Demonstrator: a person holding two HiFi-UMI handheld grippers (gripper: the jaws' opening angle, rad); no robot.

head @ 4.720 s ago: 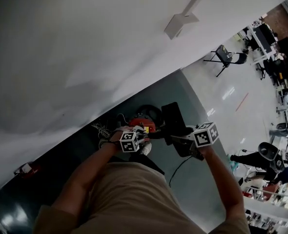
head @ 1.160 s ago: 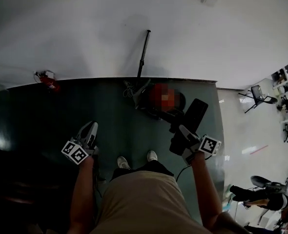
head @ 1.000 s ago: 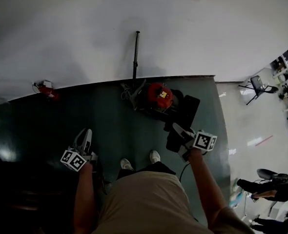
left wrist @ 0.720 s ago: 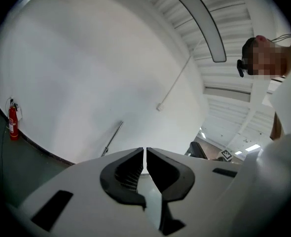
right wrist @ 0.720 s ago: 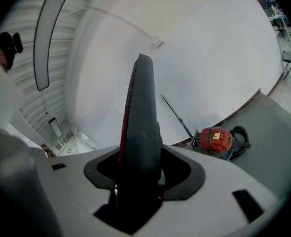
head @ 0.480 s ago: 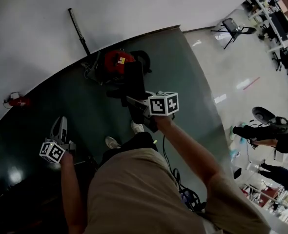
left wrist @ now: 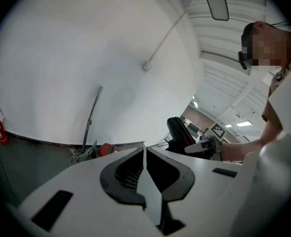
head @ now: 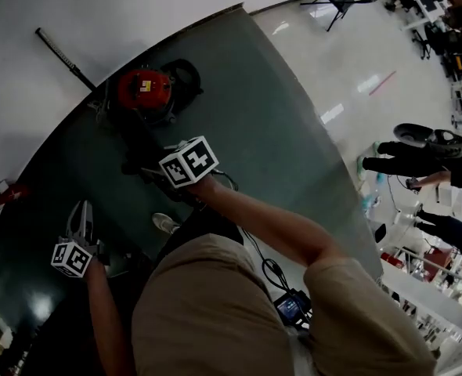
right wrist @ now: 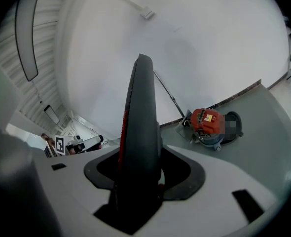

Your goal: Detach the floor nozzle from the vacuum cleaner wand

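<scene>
The left claw [left wrist: 144, 150] is hanging low at the person's left side, above the dark green floor [head: 278, 131]. Its jaws are pressing together with nothing between them.

Further right, the wand [head: 61, 56] is leaning against the white wall [head: 121, 6]. Its lower end is sitting beside the red vacuum body [head: 143, 89], and no nozzle is showing on it.

Right of that, the right claw [right wrist: 139, 168] is clamping wide on the floor nozzle [right wrist: 141, 102]. This is a flat black slab with a thin red stripe, standing on edge between the jaws and held in the air well apart from the wand.

Judging from that, the detaching itself is looking finished. What seems to be left is only putting the nozzle down somewhere, and the empty left claw is playing no part.

As for writing, a small yellow label [right wrist: 209, 116] is showing on the red body, but its print is too small to read. The only other markings are the black and white squares on the claws' cubes. No brand name is coming through on the nozzle.
</scene>
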